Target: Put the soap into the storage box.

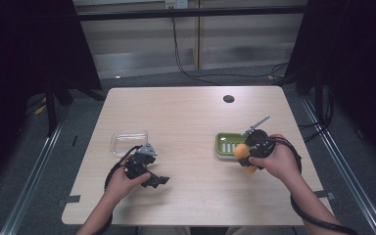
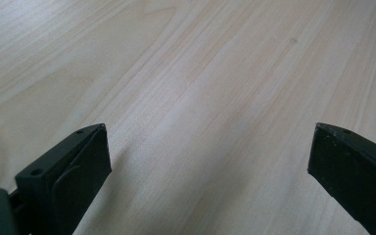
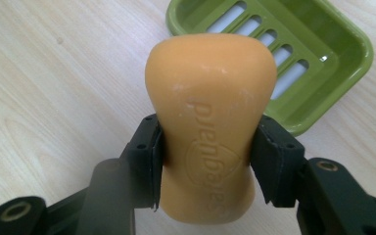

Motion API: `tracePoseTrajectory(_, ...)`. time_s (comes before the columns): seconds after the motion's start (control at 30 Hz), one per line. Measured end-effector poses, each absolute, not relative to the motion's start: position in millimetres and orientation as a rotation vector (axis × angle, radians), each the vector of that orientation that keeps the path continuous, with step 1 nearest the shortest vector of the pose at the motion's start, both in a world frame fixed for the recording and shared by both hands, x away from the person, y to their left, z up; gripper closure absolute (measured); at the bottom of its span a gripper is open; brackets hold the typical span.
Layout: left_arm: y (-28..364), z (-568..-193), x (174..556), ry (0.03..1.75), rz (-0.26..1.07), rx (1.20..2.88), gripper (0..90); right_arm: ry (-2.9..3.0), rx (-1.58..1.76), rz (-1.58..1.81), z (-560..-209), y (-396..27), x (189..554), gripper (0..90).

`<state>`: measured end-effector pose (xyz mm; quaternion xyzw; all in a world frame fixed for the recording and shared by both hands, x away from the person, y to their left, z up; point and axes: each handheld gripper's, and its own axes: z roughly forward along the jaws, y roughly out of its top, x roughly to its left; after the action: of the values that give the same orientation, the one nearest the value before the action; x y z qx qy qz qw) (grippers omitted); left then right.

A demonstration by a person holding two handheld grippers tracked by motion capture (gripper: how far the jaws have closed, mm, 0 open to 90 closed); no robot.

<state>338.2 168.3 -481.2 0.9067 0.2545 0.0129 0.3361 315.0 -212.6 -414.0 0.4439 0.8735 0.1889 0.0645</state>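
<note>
1. The right gripper (image 3: 205, 161) is clamped on the orange soap bar (image 3: 210, 122) at its narrow waist; the smooth bar could slip or twist out.
2. The soap is waisted, with embossed lettering, held just beside the green soap dish (image 3: 318, 73), at its near edge.
3. The left gripper (image 2: 208, 161) stands wide apart, empty, well left of the dish, near a clear lid (image 1: 129, 141).

table (image 1: 191, 122): pale matt wood | soap dish (image 3: 323, 54): glossy green plastic
</note>
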Motion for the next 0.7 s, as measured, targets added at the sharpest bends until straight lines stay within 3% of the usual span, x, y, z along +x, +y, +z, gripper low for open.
tracePoseTrajectory(0.7,168.3,-480.9,338.1,0.662,0.035,2.362,1.8,2.637,1.29,0.527,-405.1,-215.2,325.8,50.4)
